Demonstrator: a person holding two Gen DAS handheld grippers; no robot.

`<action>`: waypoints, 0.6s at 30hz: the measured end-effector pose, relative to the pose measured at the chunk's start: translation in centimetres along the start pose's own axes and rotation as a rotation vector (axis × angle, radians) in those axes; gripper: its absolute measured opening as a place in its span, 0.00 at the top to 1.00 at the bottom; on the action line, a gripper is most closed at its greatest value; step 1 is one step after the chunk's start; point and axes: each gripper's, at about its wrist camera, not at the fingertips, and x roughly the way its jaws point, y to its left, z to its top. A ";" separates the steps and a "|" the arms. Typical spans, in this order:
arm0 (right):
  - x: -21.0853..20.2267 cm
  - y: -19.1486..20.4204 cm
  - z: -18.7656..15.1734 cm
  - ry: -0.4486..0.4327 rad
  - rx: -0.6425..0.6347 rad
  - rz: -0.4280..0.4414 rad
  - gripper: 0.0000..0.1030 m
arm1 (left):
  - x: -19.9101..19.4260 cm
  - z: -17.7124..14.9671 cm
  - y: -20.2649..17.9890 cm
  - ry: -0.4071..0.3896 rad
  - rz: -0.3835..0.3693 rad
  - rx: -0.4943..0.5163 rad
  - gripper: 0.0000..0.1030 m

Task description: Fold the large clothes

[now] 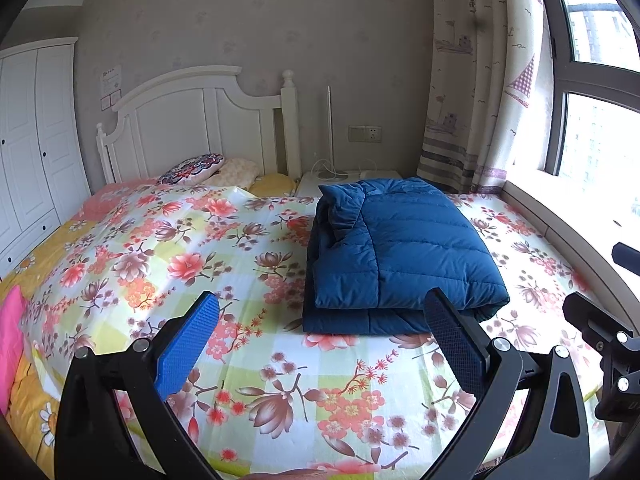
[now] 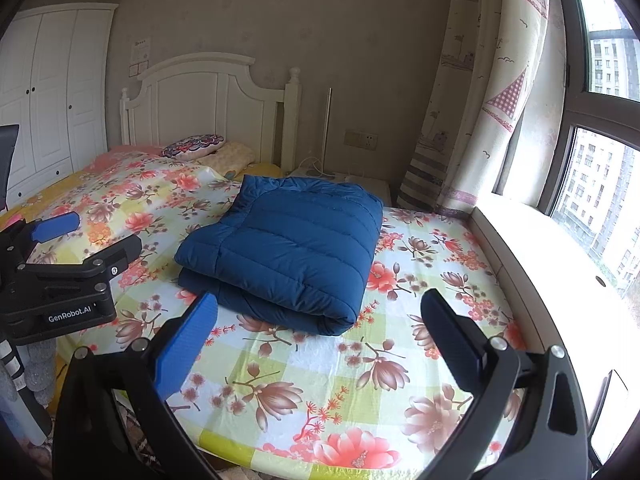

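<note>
Both left tongs and right tongs are apart, empty. The jacket at 12 o'clock looks folded; press it flat gently.

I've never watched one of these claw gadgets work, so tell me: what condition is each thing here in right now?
Blue jacket: folded into a thick bundle, lying on the bed, nothing gripping it.
Left claw: open, empty, short of the jacket.
Right claw: open, empty, also clear of the jacket.
Floral bedsheet: spread fairly flat over the bed.
Curtain: drawn aside beside the window.
Wardrobe: doors closed.
</note>
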 end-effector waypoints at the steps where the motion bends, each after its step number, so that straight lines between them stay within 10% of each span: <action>1: 0.0 0.0 0.0 -0.001 0.002 0.000 0.02 | 0.0 0.0 0.0 0.000 0.000 0.000 0.04; 18: 0.1 0.5 0.0 -0.001 0.001 0.001 0.02 | 0.0 -0.2 -0.1 0.005 -0.002 -0.002 0.04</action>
